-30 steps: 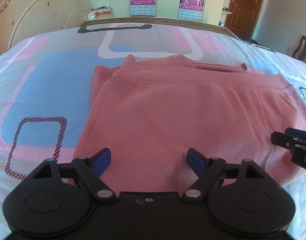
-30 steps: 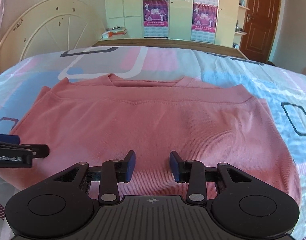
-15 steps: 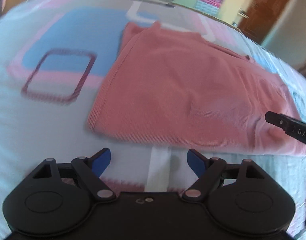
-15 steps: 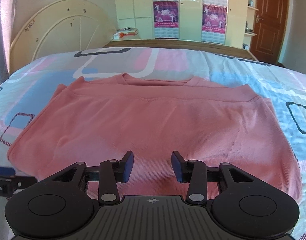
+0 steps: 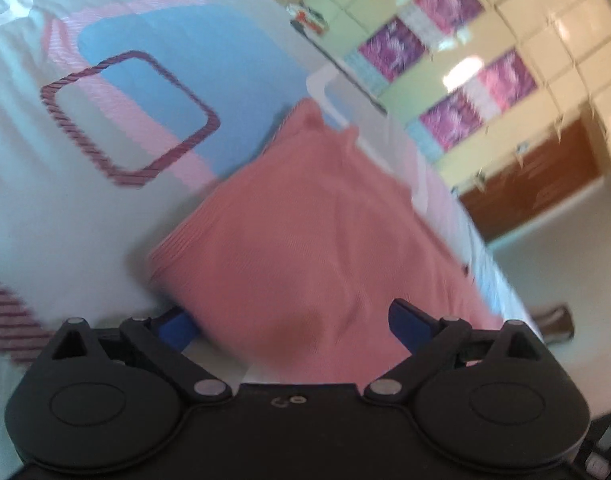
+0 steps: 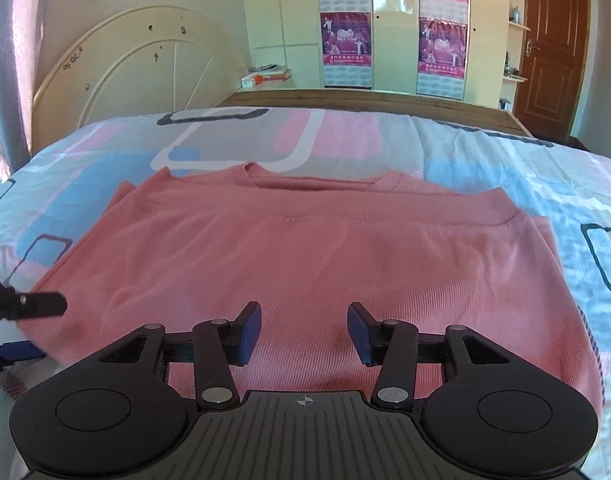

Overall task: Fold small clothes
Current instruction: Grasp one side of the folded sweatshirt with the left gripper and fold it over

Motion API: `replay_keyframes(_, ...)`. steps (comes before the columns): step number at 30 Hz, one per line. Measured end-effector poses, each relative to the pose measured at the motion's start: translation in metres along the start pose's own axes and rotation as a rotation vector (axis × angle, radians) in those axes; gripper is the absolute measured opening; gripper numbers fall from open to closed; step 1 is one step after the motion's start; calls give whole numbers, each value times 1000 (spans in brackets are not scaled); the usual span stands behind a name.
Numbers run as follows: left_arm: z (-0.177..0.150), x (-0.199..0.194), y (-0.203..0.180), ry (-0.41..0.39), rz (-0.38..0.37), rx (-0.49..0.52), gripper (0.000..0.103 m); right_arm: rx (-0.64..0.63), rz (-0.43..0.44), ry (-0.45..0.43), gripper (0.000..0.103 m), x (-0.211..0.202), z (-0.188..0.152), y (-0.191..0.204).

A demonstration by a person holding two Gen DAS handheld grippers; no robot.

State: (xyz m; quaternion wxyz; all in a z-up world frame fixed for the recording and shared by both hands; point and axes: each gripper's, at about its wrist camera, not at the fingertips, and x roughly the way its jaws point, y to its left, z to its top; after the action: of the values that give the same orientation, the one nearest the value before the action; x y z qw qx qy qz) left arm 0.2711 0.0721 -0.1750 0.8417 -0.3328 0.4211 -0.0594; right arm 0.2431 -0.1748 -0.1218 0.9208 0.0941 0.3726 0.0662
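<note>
A pink ribbed top lies folded flat on the bed, neckline at the far side. My right gripper hovers over its near hem, jaws opening, pads clear of the cloth. My left gripper is rolled to one side at the top's near left corner, jaws opening wide. One blue pad sits under the cloth edge, the other above it, neither pressing. In the right wrist view its upper finger lies over the corner. The left wrist view is blurred.
The bedsheet has pink, blue and grey blocks. A cream headboard stands at the far left. A wooden bed board, a wardrobe with posters and a brown door lie beyond. Books rest behind the bed.
My left gripper rolled and slid left to the top's near left corner, and its jaws widened around the edge. The right gripper stayed in place with its jaws a little wider.
</note>
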Motion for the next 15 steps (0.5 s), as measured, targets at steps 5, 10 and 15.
replay_keyframes(5, 9, 21, -2, -43, -38, -54, 66, -4, -9, -8, 48, 17, 13, -2)
replay_keyframes(10, 11, 35, 10, -57, -29, -123, 19, -24, -50, 16, 48, 35, 15, -4)
replay_keyframes(15, 11, 34, 8, -59, -11, -114, 15, -60, -64, 44, 48, 43, 8, -6)
